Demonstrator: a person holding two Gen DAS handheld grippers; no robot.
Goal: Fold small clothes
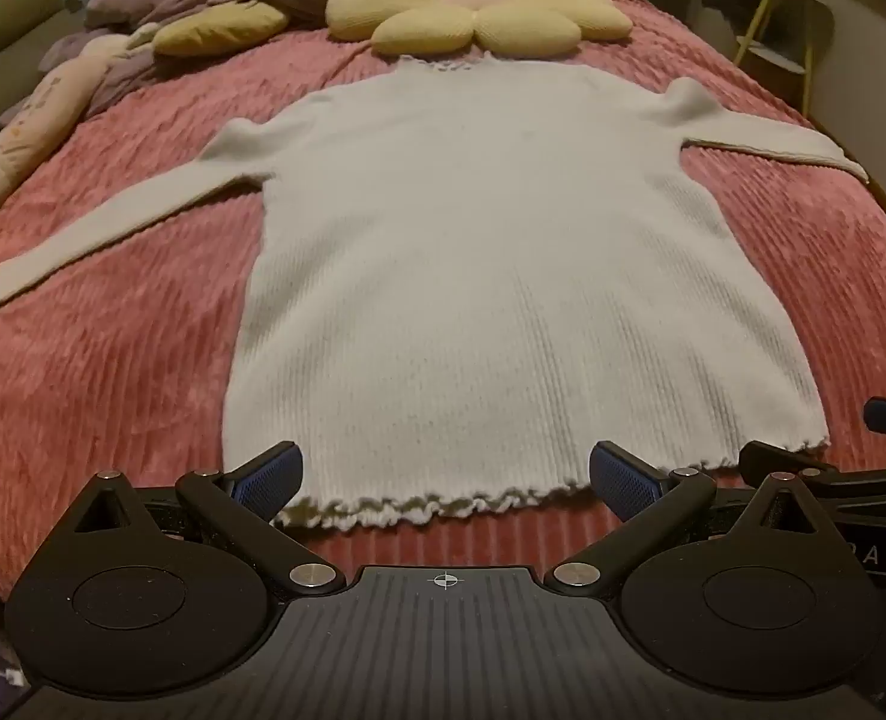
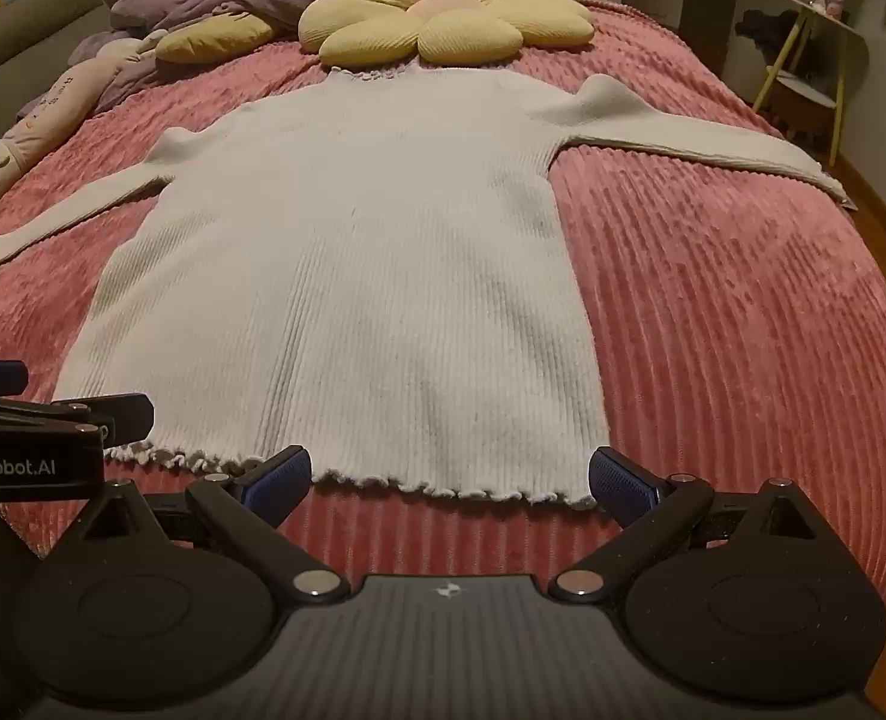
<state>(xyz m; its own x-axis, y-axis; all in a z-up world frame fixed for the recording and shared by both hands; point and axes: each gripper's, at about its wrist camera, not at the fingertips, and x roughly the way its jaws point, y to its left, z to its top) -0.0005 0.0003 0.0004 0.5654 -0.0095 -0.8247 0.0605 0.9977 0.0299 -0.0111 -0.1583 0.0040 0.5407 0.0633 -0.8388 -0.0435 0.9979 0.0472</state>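
Dim, warm indoor light in both views, colours muddy and a little grainy. Fisheye bends the bed (image 1: 113,360) edges and room walls hard at the frame borders. Soft shadows sit under the sweater (image 2: 353,276) hem; fine detail is smeared, far corners dark.

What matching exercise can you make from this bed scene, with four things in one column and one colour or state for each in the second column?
Column A:
1. sweater
2. flower cushion
3. bedspread
4. left claw

Column B:
a. pink and ribbed
b. open, holding nothing
c. yellow petals
d. white, spread flat with both sleeves out

Right pairs: 1-d, 2-c, 3-a, 4-b
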